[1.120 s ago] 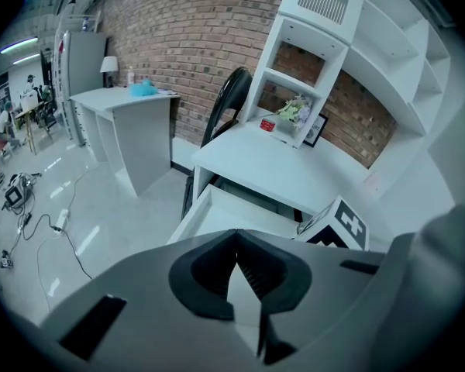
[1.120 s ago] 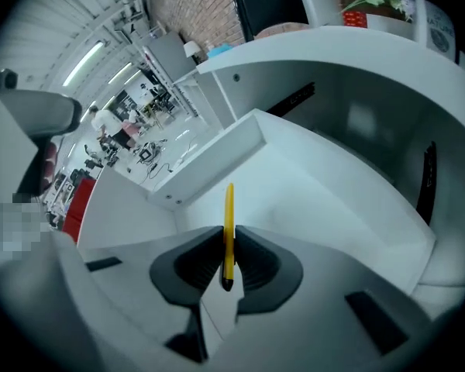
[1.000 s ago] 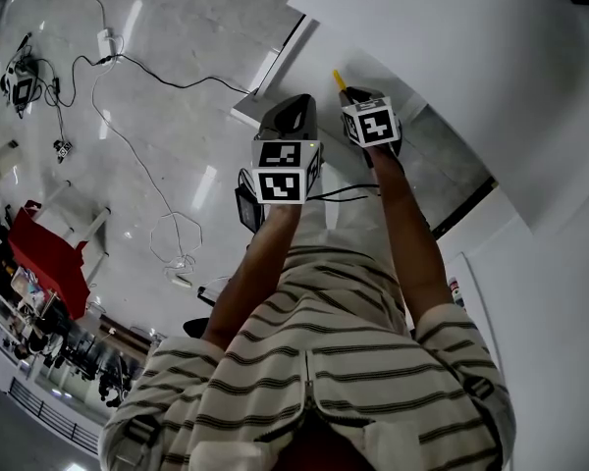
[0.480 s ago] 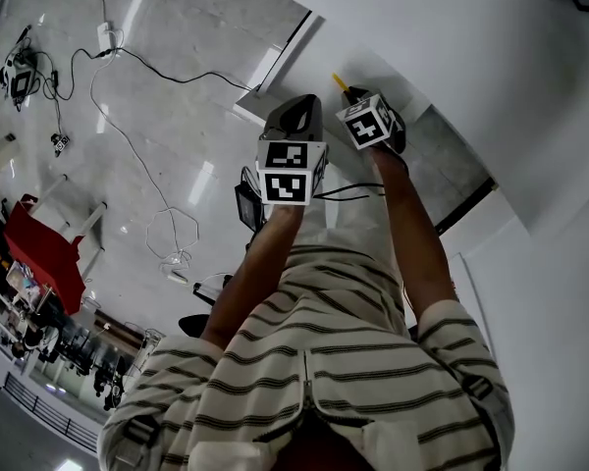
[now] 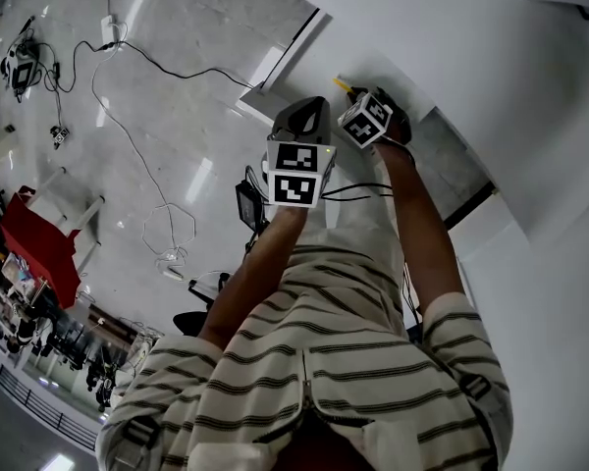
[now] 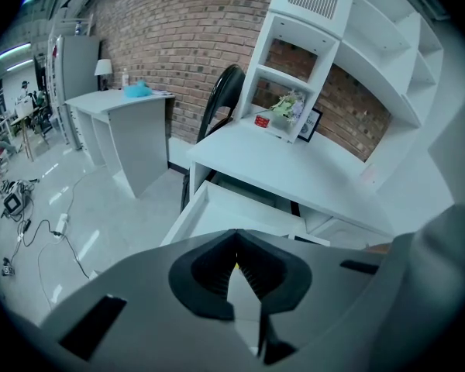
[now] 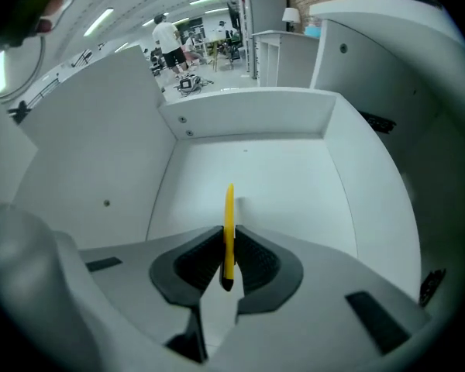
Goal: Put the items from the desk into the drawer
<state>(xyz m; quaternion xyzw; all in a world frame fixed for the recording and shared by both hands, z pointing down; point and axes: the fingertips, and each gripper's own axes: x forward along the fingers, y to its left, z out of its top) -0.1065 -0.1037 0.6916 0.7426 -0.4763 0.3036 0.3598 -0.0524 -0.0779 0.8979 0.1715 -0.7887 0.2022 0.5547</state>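
The right gripper [image 7: 228,246] pinches a thin yellow pen [image 7: 229,215] near its dark end, above the open drawer [image 7: 248,126]. The pen looks light, stiff and slick, so it may pivot; a mid-shaft hold seems safer. The left gripper [image 6: 236,242], just left, is closed on nothing.

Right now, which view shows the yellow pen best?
Right gripper view: the yellow pen is seen lengthwise, clamped in the right gripper and pointing into the open drawer. The head view shows only its tip beyond that gripper. The left gripper view shows at most a yellow speck.
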